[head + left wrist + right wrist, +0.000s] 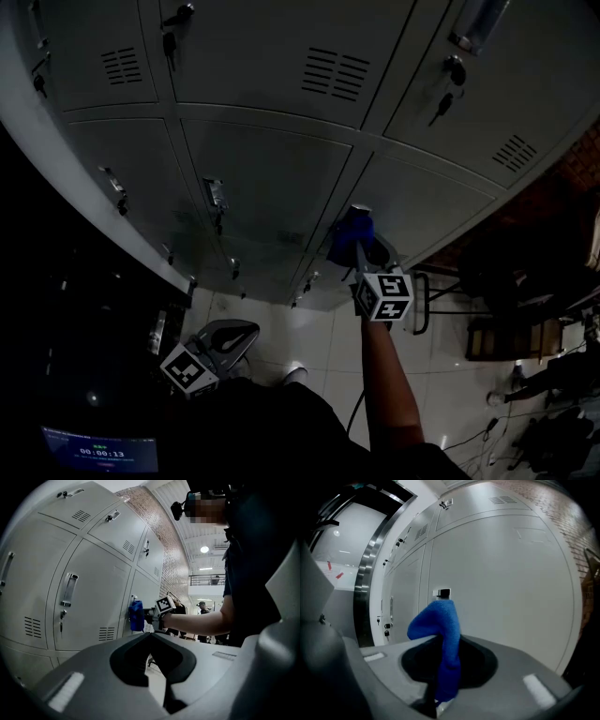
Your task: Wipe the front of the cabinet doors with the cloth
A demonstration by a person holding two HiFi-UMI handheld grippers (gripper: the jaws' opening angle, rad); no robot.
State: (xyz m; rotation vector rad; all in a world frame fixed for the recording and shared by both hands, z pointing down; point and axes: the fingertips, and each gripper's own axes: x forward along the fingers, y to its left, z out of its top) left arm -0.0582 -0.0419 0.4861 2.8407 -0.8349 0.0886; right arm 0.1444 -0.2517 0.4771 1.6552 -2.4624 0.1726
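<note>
A blue cloth (351, 231) is clamped in my right gripper (360, 249), which is shut on it. The cloth presses against the grey locker door (441, 211) at its left edge, beside the door's small latch (442, 593). In the right gripper view the cloth (437, 620) stands up from the shut right gripper (445, 644) and folds over at its top. The left gripper view shows the cloth (136, 616) flat on the door front. My left gripper (228, 335) hangs low at the left, away from the lockers, shut and holding nothing (151, 639).
Grey locker doors (267, 178) fill the wall, with handles (215, 199) and keys in locks (442, 106). A metal stool (431, 291) stands on the tiled floor to the right. A lit screen (98, 455) sits at lower left. People stand far off (202, 605).
</note>
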